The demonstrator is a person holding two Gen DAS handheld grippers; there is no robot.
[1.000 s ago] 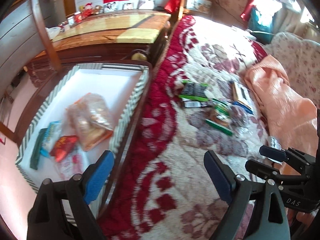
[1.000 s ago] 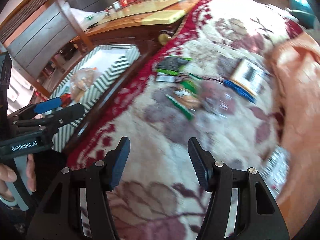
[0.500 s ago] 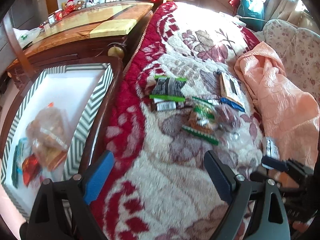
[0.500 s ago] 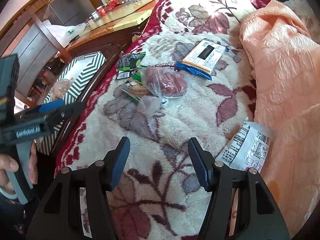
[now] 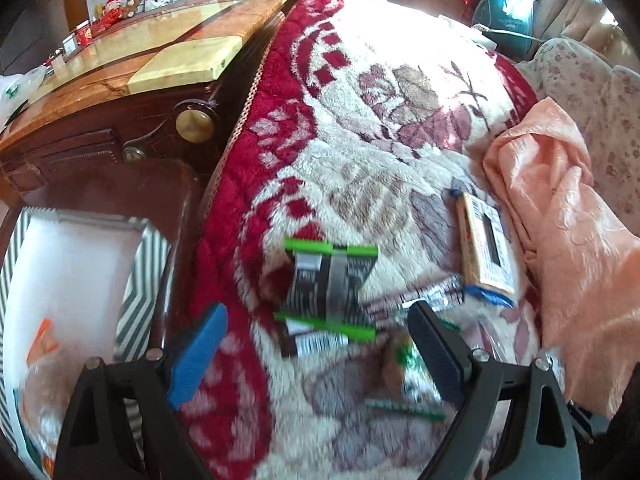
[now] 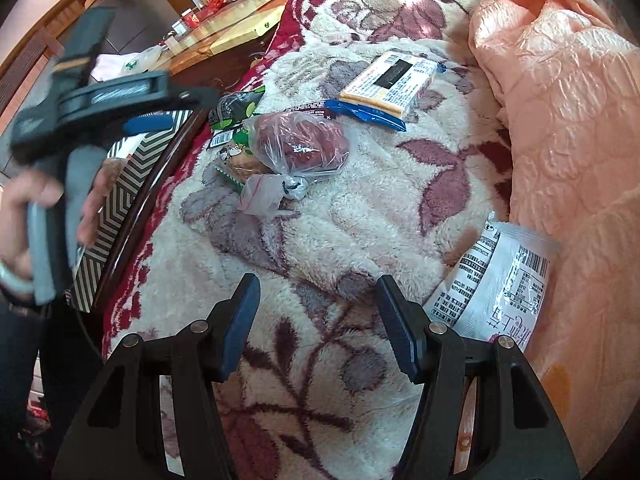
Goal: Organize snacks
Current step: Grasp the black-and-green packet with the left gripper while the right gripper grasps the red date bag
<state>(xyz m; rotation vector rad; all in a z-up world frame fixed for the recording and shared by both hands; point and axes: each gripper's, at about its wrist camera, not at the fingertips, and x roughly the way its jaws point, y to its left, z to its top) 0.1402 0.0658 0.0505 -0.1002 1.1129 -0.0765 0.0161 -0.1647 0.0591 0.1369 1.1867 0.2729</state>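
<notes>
Several snack packs lie on a floral blanket (image 5: 360, 168). A black-and-green pack (image 5: 330, 286) lies just ahead of my open, empty left gripper (image 5: 316, 350). A cracker pack (image 5: 484, 250) lies to its right. In the right wrist view I see the cracker pack (image 6: 390, 82), a clear bag of red snacks (image 6: 300, 144) and a white pack (image 6: 500, 284) at the right. My right gripper (image 6: 318, 320) is open and empty above the blanket. The left gripper (image 6: 152, 122) shows there at the left.
A striped box (image 5: 136, 300) with snacks inside stands left of the bed, also seen in the right wrist view (image 6: 128, 184). A wooden cabinet (image 5: 120, 80) stands behind it. A peach quilt (image 6: 560, 120) is bunched at the right.
My left gripper swung right from over the striped box to the snack pile and came closer to the black-and-green pack. My right gripper drew nearer to the white pack. Both stayed open.
</notes>
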